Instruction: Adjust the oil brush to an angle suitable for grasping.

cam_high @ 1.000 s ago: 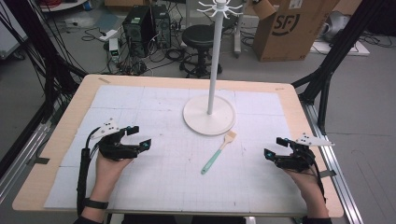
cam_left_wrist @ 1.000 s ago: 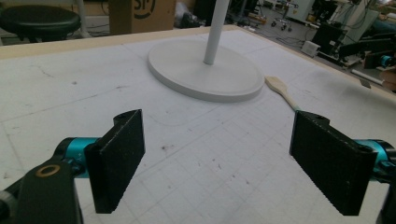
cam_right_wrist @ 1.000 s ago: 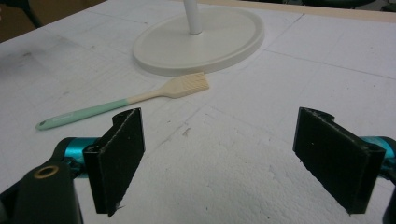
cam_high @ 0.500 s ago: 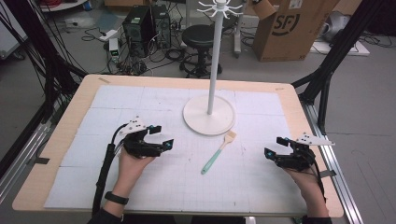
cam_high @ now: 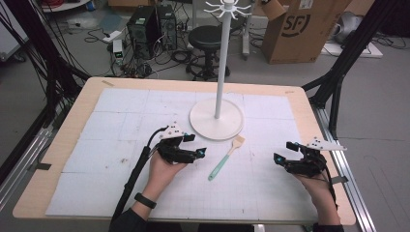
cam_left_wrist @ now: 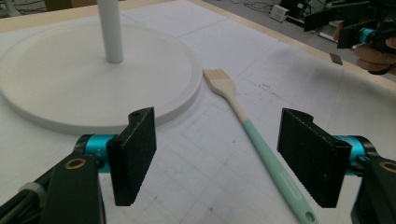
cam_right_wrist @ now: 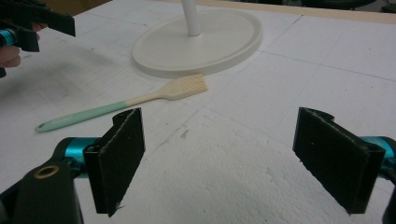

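A small brush with a mint-green handle and pale bristles (cam_high: 225, 158) (cam_left_wrist: 252, 135) (cam_right_wrist: 121, 108) lies flat on the white mat, just in front of the round base of a white stand (cam_high: 216, 118) (cam_left_wrist: 93, 84) (cam_right_wrist: 201, 39). My left gripper (cam_high: 196, 146) (cam_left_wrist: 224, 158) is open, hovering just left of the brush handle, with nothing between its jaws. My right gripper (cam_high: 281, 151) (cam_right_wrist: 233, 158) is open too, low over the mat near the right edge, well right of the brush.
The stand's tall pole (cam_high: 221, 58) rises to hooks at its top. The white gridded mat (cam_high: 121, 125) covers most of the wooden table (cam_high: 82, 96). A stool (cam_high: 208, 38), computer cases and a cardboard box (cam_high: 300, 29) stand on the floor beyond.
My left gripper has moved right and slightly forward across the mat, from the table's left part to right beside the brush. The right gripper and brush have stayed put.
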`<control>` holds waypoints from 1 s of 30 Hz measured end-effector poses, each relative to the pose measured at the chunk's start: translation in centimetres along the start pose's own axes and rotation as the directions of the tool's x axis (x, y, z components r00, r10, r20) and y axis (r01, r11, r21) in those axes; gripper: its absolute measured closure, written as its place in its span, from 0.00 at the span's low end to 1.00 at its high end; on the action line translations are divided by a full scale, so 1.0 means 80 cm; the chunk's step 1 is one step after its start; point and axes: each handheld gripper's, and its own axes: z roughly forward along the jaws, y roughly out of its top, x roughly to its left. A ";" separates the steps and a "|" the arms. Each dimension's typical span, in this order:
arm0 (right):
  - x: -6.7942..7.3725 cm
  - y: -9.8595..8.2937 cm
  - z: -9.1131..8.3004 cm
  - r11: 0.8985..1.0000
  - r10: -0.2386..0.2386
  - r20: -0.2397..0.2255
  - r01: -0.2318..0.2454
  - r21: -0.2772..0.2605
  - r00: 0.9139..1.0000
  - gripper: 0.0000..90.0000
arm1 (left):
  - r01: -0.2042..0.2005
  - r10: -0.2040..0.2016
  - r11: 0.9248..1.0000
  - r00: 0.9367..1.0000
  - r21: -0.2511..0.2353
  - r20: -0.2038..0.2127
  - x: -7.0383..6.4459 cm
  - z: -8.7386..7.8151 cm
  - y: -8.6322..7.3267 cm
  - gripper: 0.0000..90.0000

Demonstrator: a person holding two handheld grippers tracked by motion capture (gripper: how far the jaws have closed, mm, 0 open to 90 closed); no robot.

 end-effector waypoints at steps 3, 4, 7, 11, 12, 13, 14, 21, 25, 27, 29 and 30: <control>0.000 0.000 -0.001 1.000 0.000 0.001 0.000 -0.003 1.000 0.18 | -0.012 0.012 1.000 1.000 0.017 -0.002 -0.006 0.012 0.003 0.35; 0.000 0.000 -0.001 1.000 -0.001 0.001 0.001 -0.005 1.000 0.18 | -0.012 0.012 1.000 1.000 0.017 -0.002 -0.006 0.012 0.003 0.35; 0.000 0.000 -0.001 1.000 0.002 0.001 -0.002 -0.004 1.000 0.18 | -0.006 0.006 1.000 1.000 0.024 -0.001 -0.013 0.027 0.005 0.38; 0.000 0.000 -0.001 1.000 0.006 0.001 -0.006 -0.002 1.000 0.18 | -0.009 0.010 0.999 1.000 0.044 -0.004 -0.018 0.039 0.005 0.41; 0.000 0.000 -0.001 1.000 0.005 0.000 -0.005 -0.002 1.000 0.18 | -0.013 0.013 0.998 1.000 0.059 0.000 -0.022 0.048 0.005 0.41; 0.000 0.000 -0.001 1.000 0.005 0.000 -0.005 -0.002 1.000 0.18 | -0.016 0.016 0.998 1.000 0.067 0.002 -0.025 0.052 0.004 0.41; 0.000 0.000 -0.001 1.000 0.006 0.000 -0.006 -0.002 1.000 0.18 | -0.025 0.025 0.997 1.000 0.078 0.007 -0.026 0.056 0.004 0.41; 0.000 0.000 0.000 1.000 0.009 -0.005 -0.009 0.000 1.000 0.18 | -0.054 0.052 0.991 0.998 0.121 0.019 -0.041 0.082 0.001 0.44; -0.001 0.000 0.000 1.000 0.003 -0.006 -0.003 0.002 1.000 0.18 | -0.069 0.070 0.988 0.998 0.139 0.000 -0.046 0.094 0.001 0.48; -0.001 0.000 0.001 1.000 0.003 -0.007 -0.003 0.001 1.000 0.18 | -0.075 0.077 0.987 0.997 0.145 -0.013 -0.049 0.100 0.001 0.51; -0.001 0.000 0.000 1.000 0.003 -0.007 -0.003 0.002 1.000 0.18 | -0.082 0.085 0.985 0.996 0.155 -0.017 -0.050 0.102 0.001 0.53; -0.001 0.000 0.000 1.000 0.003 -0.007 -0.003 0.002 1.000 0.18 | -0.092 0.098 0.981 0.995 0.173 -0.024 -0.052 0.107 0.000 0.55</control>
